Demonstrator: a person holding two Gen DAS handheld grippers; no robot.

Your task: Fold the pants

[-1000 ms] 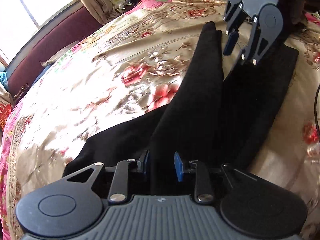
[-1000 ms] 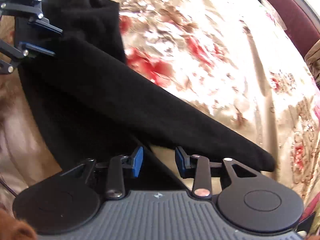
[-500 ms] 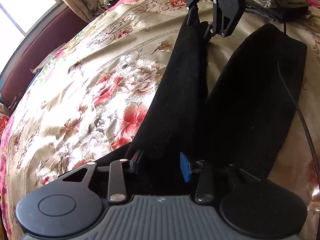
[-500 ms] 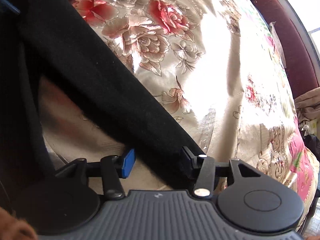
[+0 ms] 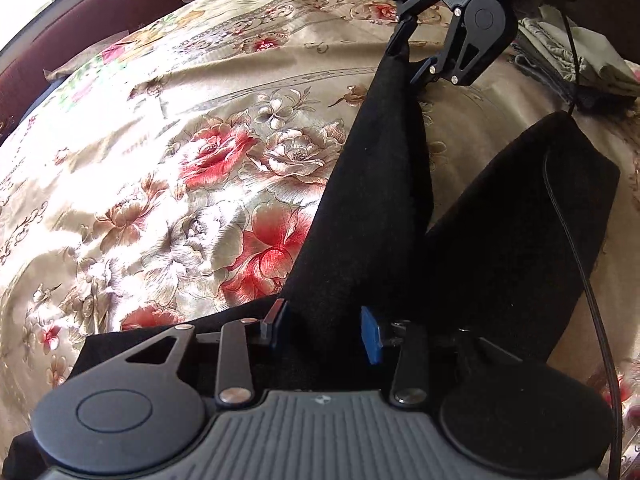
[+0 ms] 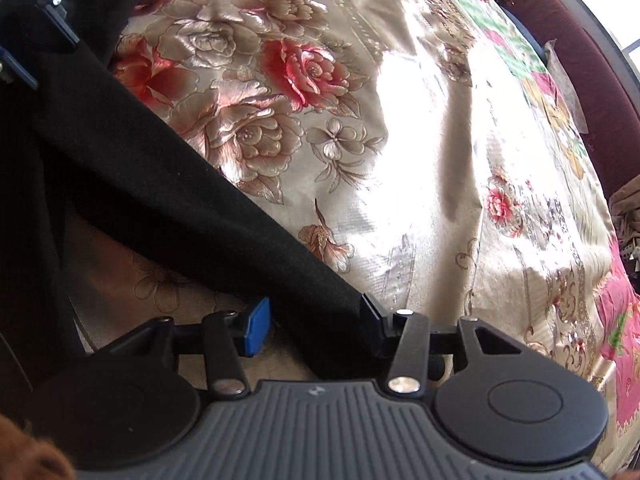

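Black pants (image 5: 372, 216) lie on a floral satin bedspread (image 5: 192, 168), one leg raised as a narrow strip, the other leg (image 5: 520, 232) flat to the right. My left gripper (image 5: 326, 330) is open with the raised leg's near end between its blue pads. My right gripper (image 5: 408, 60) shows at the far end of that leg, which lies between its fingers. In the right wrist view the right gripper (image 6: 312, 320) is open around the leg's end (image 6: 200, 208). The left gripper (image 6: 36, 40) shows at the top left.
A dark red bed frame (image 5: 80, 32) and a window run along the far left. Folded cloth and a black cable (image 5: 576, 216) lie at the right. Curtains hang at the back. A wide stretch of bedspread (image 6: 400, 140) lies beside the pants.
Both grippers have opened wider. The two grippers have drawn apart, stretching the raised leg into a straighter strip; the right gripper now sits at the leg's end.
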